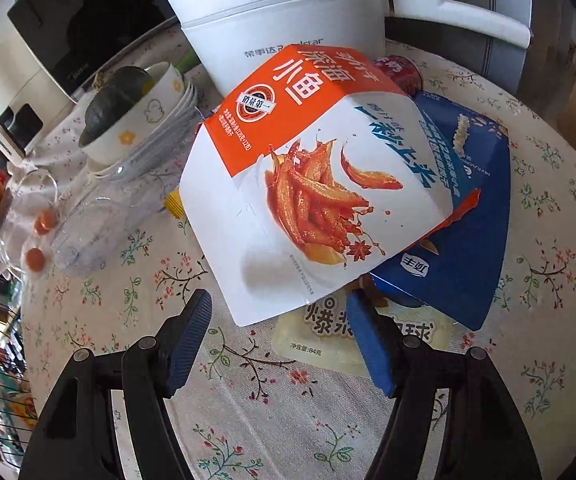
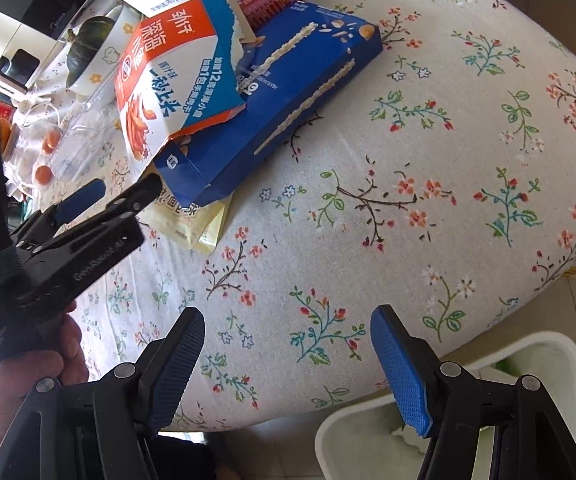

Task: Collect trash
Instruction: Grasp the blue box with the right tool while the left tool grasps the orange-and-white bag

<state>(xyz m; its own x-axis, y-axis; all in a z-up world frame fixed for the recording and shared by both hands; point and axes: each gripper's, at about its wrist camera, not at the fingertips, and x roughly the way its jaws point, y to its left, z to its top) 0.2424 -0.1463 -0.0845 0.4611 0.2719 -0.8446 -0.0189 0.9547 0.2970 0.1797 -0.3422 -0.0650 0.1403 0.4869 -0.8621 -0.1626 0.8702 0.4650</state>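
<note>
An orange-and-white fish snack box lies torn open on top of a blue snack box, with a pale yellow pouch under both. A red can stands behind them. My left gripper is open, its fingertips on either side of the white box's near corner without pressing it. The right wrist view shows the same pile: fish box, blue box, pouch, and the left gripper next to it. My right gripper hangs open over the bare tablecloth, holding nothing.
A white electric pot stands behind the pile. Stacked bowls with a green squash, a clear plastic bottle and a microwave fill the left. A white lined bin stands on the floor below the table's edge.
</note>
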